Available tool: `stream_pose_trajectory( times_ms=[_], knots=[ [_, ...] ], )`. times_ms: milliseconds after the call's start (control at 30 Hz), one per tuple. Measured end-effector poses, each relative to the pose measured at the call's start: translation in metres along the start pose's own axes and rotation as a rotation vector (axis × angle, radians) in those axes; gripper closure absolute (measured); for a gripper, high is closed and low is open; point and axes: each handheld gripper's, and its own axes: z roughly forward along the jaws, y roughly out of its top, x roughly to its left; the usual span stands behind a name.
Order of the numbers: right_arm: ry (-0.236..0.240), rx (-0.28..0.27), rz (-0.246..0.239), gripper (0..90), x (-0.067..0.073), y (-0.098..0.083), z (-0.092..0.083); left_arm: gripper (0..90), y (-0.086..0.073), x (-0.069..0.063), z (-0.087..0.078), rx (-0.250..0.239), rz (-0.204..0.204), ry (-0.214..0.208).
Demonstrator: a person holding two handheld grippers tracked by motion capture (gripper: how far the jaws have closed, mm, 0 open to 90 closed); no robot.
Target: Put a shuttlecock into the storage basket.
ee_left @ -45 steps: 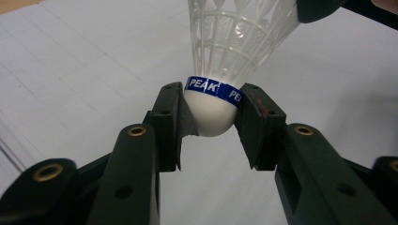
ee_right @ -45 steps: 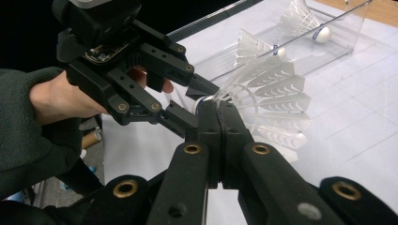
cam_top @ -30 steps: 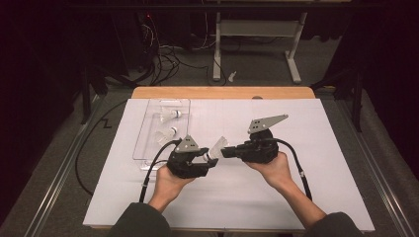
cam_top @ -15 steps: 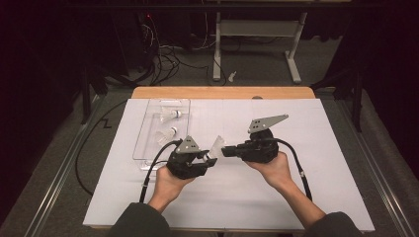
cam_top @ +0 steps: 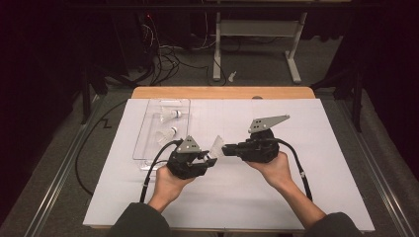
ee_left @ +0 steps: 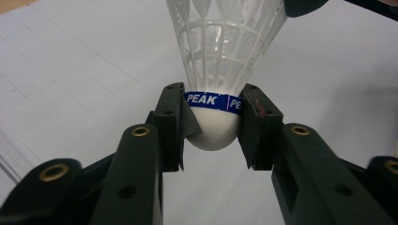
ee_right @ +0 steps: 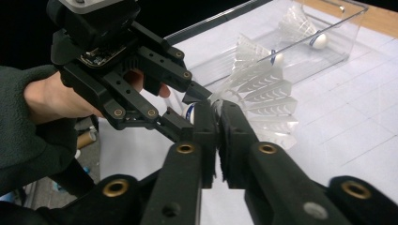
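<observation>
The left hand-held gripper pinches the white shuttlecock by its cork base, pads pressed on both sides at the blue band, above the white table. The right hand-held gripper, at the shuttlecock's 3 o'clock in the high view, holds the feather skirt's edge between jaws that have just been opening slightly. The clear tray lies at 10 o'clock of both.

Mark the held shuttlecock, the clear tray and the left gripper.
held shuttlecock (ee_left: 212, 129): left gripper view, on its white cork base.
clear tray (cam_top: 143, 134): high view, on its left wall.
left gripper (ee_left: 212, 123): left gripper view, midway between its fingertips, which clamp the cork.
</observation>
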Motion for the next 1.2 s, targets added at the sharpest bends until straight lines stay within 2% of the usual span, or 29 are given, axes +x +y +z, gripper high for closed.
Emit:
stream_pose_trajectory(
  times_ms=[233, 433, 633, 667, 967, 1200],
  knots=[
    [-0.043, -0.016, -0.004, 64.5, 0.000, -0.002, -0.003, 64.6, 0.000, 0.003, -0.004, 0.001, -0.021, 0.008],
    [-0.074, -0.043, -0.022, 52.6, 0.002, -0.003, -0.006, 64.7, 0.000, 0.004, -0.007, -0.005, -0.030, 0.019],
    [-0.129, -0.088, -0.048, 43.1, 0.005, -0.006, -0.014, 64.7, -0.001, 0.005, -0.013, -0.010, -0.035, 0.028],
    [-0.155, -0.092, -0.048, 40.4, 0.006, -0.007, -0.016, 64.7, -0.001, 0.006, -0.014, -0.011, -0.036, 0.029],
    [-0.224, -0.107, -0.071, 37.5, 0.007, -0.016, -0.024, 64.7, -0.002, 0.007, -0.021, -0.014, -0.044, 0.032],
    [-0.251, -0.119, -0.084, 36.9, 0.009, -0.021, -0.029, 64.7, -0.003, 0.008, -0.026, -0.022, -0.047, 0.033]
  ],
)
